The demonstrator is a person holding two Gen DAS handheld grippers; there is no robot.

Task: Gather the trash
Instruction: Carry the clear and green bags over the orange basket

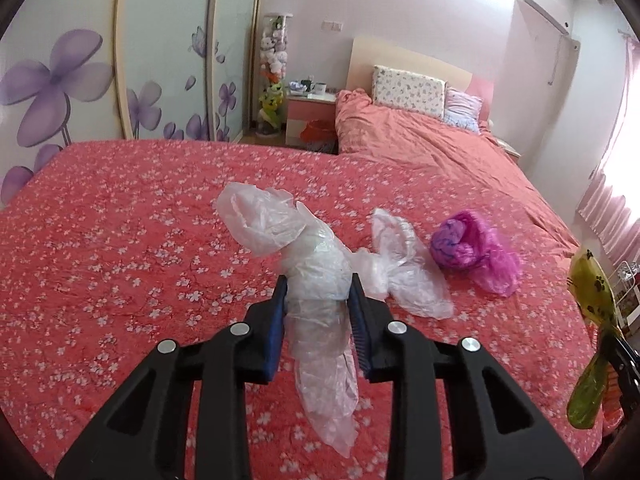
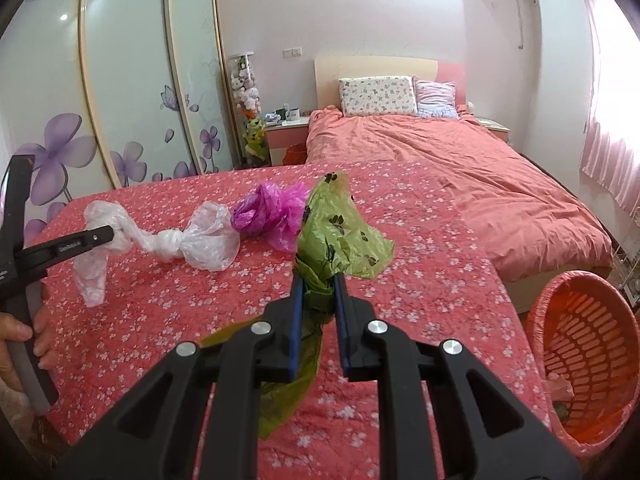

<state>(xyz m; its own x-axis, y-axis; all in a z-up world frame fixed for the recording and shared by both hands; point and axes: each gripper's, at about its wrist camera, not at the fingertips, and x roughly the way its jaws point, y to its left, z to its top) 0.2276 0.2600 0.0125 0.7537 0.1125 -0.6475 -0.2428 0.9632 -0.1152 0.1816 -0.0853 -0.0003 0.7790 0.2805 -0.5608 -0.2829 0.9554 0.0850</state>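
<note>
Left wrist view shows the left gripper [image 1: 318,286] pinching a clear bag [image 1: 308,276], lifted off the quilt [image 1: 120,240]. Right wrist view shows the right gripper [image 2: 318,282] pinching a green bag [image 2: 340,236] with paw prints, also held up. So both grippers have trash and the pick-up part looks done. The next move should be to carry the bags to the orange basket [image 2: 584,344] on the floor, low on the right, and let go over its open top. The green bag is closer to it. Two more bags lie on the quilt: a white bag [image 2: 200,242] tied in a knot and a purple bag [image 2: 272,212] just beside it. The quilt is red with small white flowers. Behind it are a bed [image 2: 460,168] with pillows and a wardrobe [image 2: 132,80] with purple flowers.
</note>
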